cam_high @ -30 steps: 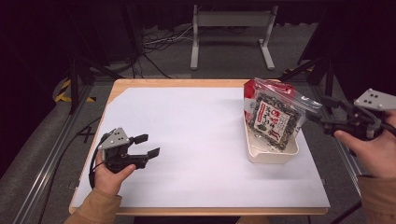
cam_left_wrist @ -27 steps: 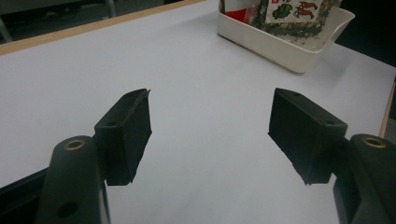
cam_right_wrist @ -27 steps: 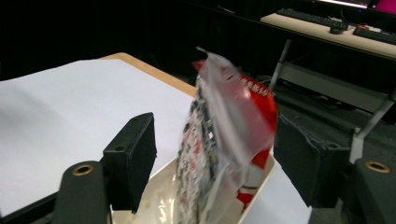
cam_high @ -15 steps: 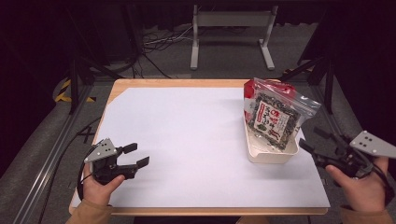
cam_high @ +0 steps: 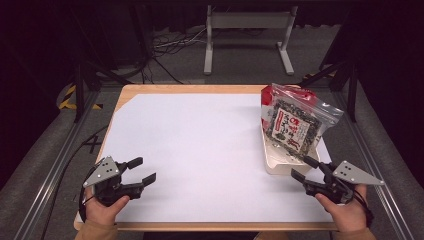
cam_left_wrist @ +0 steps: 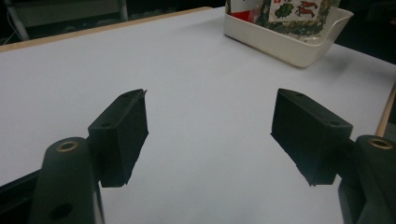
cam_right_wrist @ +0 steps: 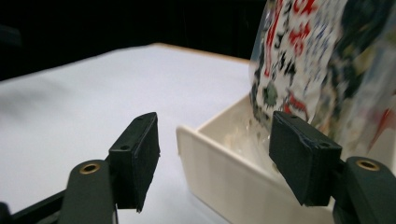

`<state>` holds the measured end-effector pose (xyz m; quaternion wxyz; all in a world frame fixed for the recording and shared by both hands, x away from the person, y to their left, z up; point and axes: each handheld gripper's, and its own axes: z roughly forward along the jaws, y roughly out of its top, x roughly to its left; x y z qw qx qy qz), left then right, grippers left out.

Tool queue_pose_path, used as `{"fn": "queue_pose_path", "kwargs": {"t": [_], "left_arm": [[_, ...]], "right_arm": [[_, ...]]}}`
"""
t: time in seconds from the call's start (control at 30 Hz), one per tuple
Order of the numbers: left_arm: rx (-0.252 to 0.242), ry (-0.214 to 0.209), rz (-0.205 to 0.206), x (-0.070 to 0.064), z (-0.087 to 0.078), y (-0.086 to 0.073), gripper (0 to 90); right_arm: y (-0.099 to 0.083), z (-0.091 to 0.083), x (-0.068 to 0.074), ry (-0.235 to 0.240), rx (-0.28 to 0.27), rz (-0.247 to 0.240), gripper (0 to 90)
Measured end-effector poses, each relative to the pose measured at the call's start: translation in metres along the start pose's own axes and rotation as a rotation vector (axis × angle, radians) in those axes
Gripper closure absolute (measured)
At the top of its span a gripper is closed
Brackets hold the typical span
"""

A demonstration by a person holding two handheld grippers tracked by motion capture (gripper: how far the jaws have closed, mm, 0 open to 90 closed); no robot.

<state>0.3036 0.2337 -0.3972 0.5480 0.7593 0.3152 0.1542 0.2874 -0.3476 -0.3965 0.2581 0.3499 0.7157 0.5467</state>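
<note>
Pulled back toward the near edge since the earlier frames, both hands; left tongs (cam_high: 141, 170) now low at the near-left corner of the tabletop (cam_high: 200, 145), right tongs (cam_high: 306, 168) drawn down from beside the bag to just off the tray's near end

Left to right:
- left tongs: spread, empty, hovering over bare white surface, well apart from everything; same spread seen in left gripper view (cam_left_wrist: 210, 133), nothing between the jaws
- middle of tabletop: bare
- white tray (cam_high: 280, 162): far-right side, near the right edge
- snack bag (cam_high: 292, 122): clear zip bag with red and dark print, standing tilted inside the tray, leaning toward the far end, touching tray wall
- right tongs: spread, empty, aimed at the tray's near rim; in right gripper view (cam_right_wrist: 212, 161) tray corner (cam_right_wrist: 224, 172) sits between the jaws, bag (cam_right_wrist: 322, 70) just behind

Progress, judged: bag already in the tray, both tongs released and clear; looks done or nearly so, nothing obvious left but retreat
</note>
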Motion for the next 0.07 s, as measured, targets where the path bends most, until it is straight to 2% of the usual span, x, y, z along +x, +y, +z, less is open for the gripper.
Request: {"fn": "queue_pose_path", "kwargs": {"t": [0.07], "left_arm": [[0.003,0.001,0.005,-0.0003,0.0003,-0.0003,27.7]], "right_arm": [[-0.0018,0.0023,0.0002,0.004,0.011,0.003,33.6]]}}
